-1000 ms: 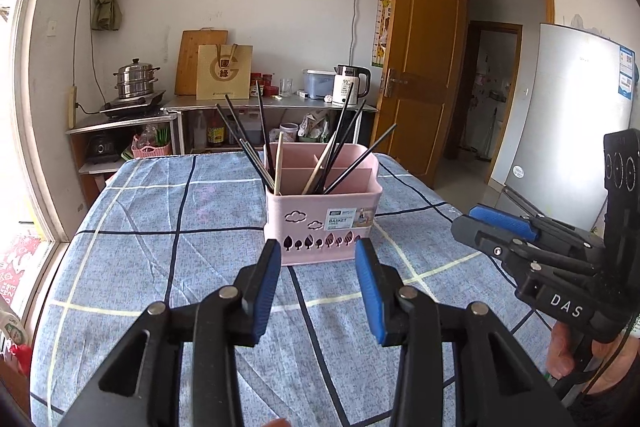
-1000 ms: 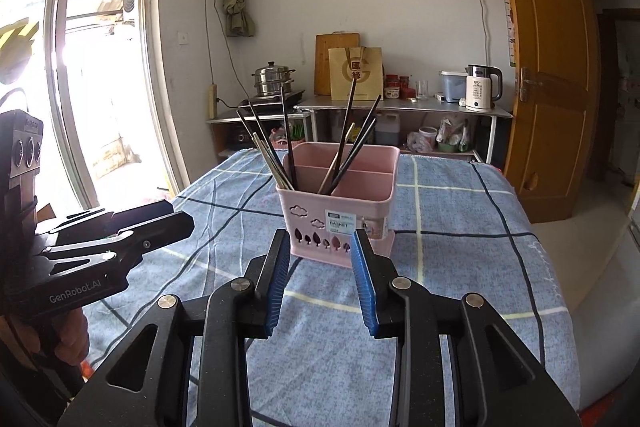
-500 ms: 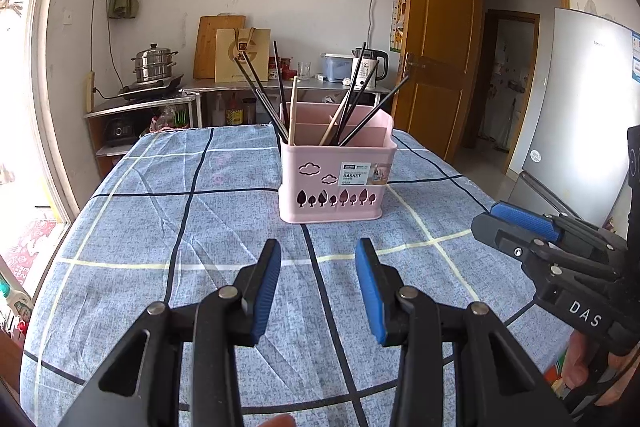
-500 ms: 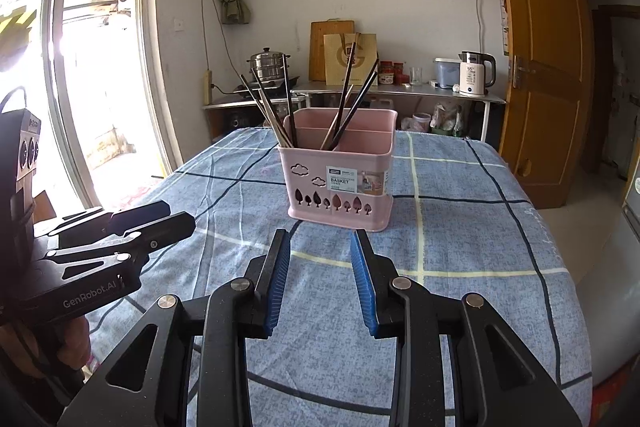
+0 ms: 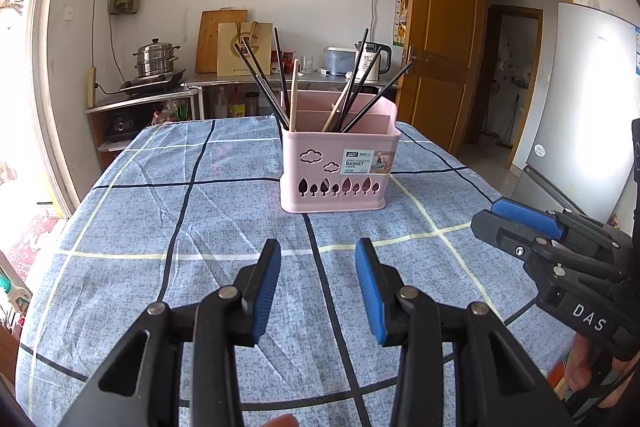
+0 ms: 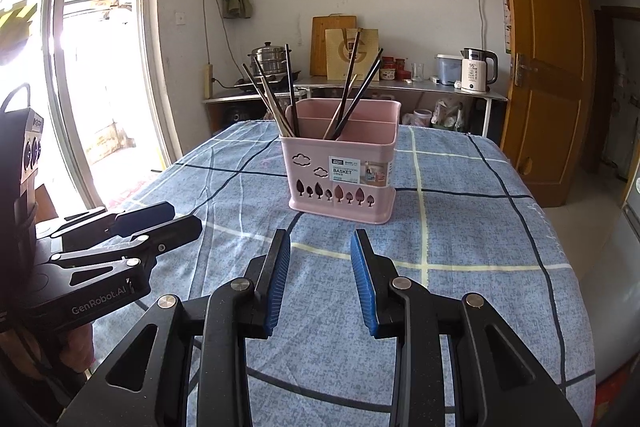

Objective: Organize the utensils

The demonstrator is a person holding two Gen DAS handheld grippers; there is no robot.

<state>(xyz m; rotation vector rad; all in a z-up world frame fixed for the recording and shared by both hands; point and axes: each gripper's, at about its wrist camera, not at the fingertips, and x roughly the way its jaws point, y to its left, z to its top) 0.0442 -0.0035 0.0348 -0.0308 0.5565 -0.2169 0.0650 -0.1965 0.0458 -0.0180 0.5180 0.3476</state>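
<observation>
A pink utensil basket (image 5: 336,171) stands on the blue checked tablecloth (image 5: 160,227), with several dark and wooden chopsticks (image 5: 280,87) upright in its compartments. It also shows in the right wrist view (image 6: 344,171) with its chopsticks (image 6: 280,95). My left gripper (image 5: 318,255) is open and empty, low over the cloth, well short of the basket. My right gripper (image 6: 320,247) is open and empty, also short of the basket. Each gripper shows in the other's view: the right one (image 5: 516,219) at the right edge, the left one (image 6: 168,219) at the left edge.
A counter behind the table holds a steel steamer pot (image 5: 156,59), a cutting board (image 5: 218,39), a paper bag (image 5: 244,47) and a kettle (image 5: 376,61). A wooden door (image 5: 440,59) and a fridge (image 5: 580,107) stand right. A window (image 6: 88,67) is left.
Both grippers have pulled back from the basket and sit lower, so it looks farther off. Both stay open and empty.
</observation>
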